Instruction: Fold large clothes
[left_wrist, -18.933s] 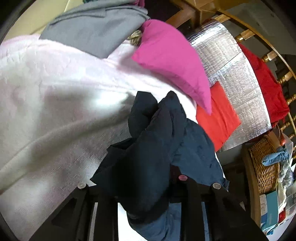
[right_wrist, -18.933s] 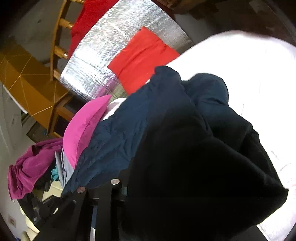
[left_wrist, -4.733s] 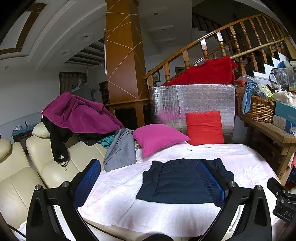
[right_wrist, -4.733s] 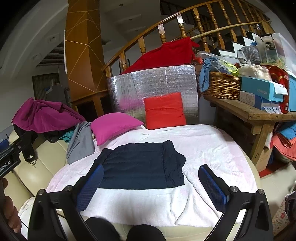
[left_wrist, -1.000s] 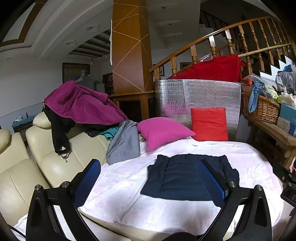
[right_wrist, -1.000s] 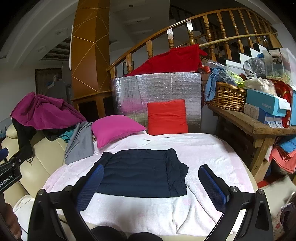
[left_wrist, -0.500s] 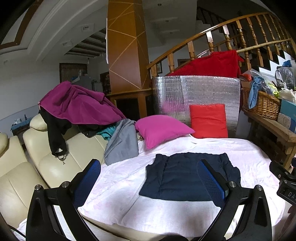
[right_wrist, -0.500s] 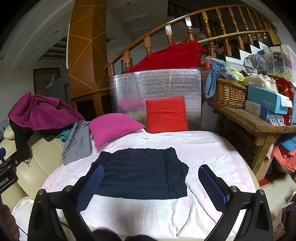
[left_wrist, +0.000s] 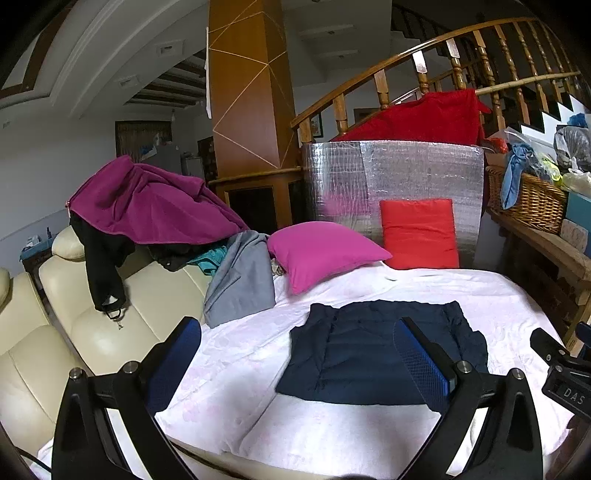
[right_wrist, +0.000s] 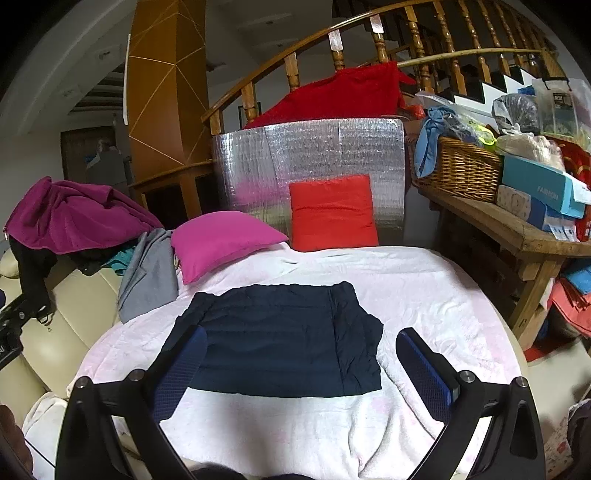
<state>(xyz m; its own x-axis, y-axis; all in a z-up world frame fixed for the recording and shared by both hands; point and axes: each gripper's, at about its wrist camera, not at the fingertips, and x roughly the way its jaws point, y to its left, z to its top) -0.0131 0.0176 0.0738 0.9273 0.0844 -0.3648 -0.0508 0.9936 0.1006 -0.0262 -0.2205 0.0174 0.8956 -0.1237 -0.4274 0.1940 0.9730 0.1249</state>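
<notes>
A dark navy garment (left_wrist: 373, 350) lies folded into a flat rectangle on the pale pink blanket (left_wrist: 406, 288) of the round table; it also shows in the right wrist view (right_wrist: 280, 339). My left gripper (left_wrist: 297, 363) is open and empty, held back from the table's near edge. My right gripper (right_wrist: 301, 369) is open and empty, also held back over the near edge. Neither touches the garment.
A magenta cushion (right_wrist: 221, 236), a red cushion (right_wrist: 332, 210) and a grey garment (right_wrist: 151, 273) lie at the table's far side, before a silver foil panel (right_wrist: 314, 147). A purple garment (left_wrist: 147, 203) drapes a cream sofa (left_wrist: 74, 325) at left. A wooden bench (right_wrist: 517, 225) with a wicker basket (right_wrist: 461, 170) stands right.
Much earlier both grippers held the bunched navy garment; it now lies folded flat and released. Over the last second both views shift only slightly; the garment has not moved.
</notes>
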